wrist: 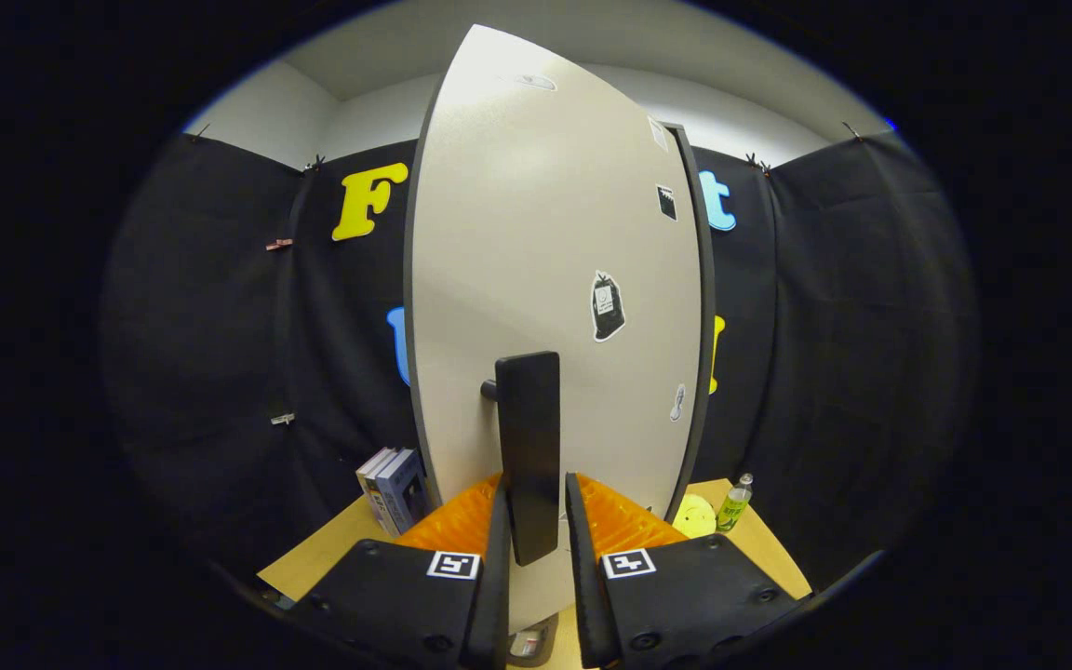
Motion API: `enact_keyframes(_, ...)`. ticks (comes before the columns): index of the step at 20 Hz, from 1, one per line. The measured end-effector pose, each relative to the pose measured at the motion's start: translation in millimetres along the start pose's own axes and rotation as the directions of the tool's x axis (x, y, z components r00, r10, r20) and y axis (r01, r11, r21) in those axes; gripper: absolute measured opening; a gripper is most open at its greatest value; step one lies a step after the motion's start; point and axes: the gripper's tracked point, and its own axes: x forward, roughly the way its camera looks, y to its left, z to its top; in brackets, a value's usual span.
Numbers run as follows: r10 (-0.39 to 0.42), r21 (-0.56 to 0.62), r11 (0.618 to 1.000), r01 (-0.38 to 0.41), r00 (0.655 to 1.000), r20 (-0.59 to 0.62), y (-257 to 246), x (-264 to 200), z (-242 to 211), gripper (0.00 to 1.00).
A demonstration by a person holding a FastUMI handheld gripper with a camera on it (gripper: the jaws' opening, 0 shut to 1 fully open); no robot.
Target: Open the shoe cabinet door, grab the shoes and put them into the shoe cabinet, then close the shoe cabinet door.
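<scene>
The pale shoe cabinet door [517, 233] stands right in front of me, with its dark edge showing on the right side. A black vertical handle [529, 437] sticks out from the door on a short stub. My gripper [536, 486] has the lower half of this handle between its fingers [497, 530], which are closed in against its two sides. The cabinet's inside is hidden behind the door. A small grey thing [530, 644] lies low between the finger bases; I cannot tell what it is.
The door carries a few stickers, the largest a black bag shape [607, 307]. A wooden tabletop [327, 554] lies below. On it stand boxed books [394, 489] to the left of the door, and a yellow-green ball [694, 515] and a small bottle [734, 502] to the right.
</scene>
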Motion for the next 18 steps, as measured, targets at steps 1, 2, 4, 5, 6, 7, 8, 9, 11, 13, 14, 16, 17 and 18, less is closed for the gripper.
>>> enact_keyframes(1, -0.002, -0.003, 1.000, 0.002, 1.000, 0.003, -5.7, -4.5, 0.4, 0.33)
enact_keyframes(2, -0.004, -0.007, 1.000, 0.004, 1.000, 0.002, -12.0, -8.7, 0.7, 0.33)
enact_keyframes(4, -0.016, -0.014, 1.000, 0.016, 1.000, 0.002, -25.8, -16.8, 0.1, 0.33)
enact_keyframes(5, -0.025, -0.014, 1.000, 0.025, 1.000, 0.002, -33.1, -21.4, 0.7, 0.33)
enact_keyframes(6, -0.036, -0.011, 0.999, 0.036, 0.999, -0.002, -40.6, -26.3, 0.6, 0.33)
enact_keyframes(7, -0.046, -0.006, 0.999, 0.046, 0.999, -0.007, -48.5, -32.0, 0.1, 0.32)
enact_keyframes(8, -0.056, -0.004, 0.998, 0.056, 0.998, -0.010, -56.3, -39.8, -0.5, 0.32)
enact_keyframes(9, -0.068, -0.006, 0.998, 0.068, 0.998, -0.008, -64.5, -49.4, 0.8, 0.32)
enact_keyframes(11, -0.126, -0.017, 0.992, 0.126, 0.992, 0.005, -89.3, -74.6, 4.9, 0.32)
enact_keyframes(13, -0.188, -0.002, 0.982, 0.189, 0.980, 0.065, -115.0, -104.0, 22.2, 0.29)
enact_keyframes(14, -0.210, 0.013, 0.978, 0.209, 0.972, 0.104, -123.2, -117.9, 33.3, 0.28)
enact_keyframes(16, -0.242, 0.033, 0.970, 0.240, 0.959, 0.148, -134.8, -137.7, 39.7, 0.28)
enact_keyframes(17, -0.250, 0.033, 0.968, 0.248, 0.957, 0.146, -140.0, -142.5, 37.1, 0.29)
enact_keyframes(18, -0.257, 0.031, 0.966, 0.255, 0.957, 0.137, -141.6, -143.9, 31.7, 0.30)
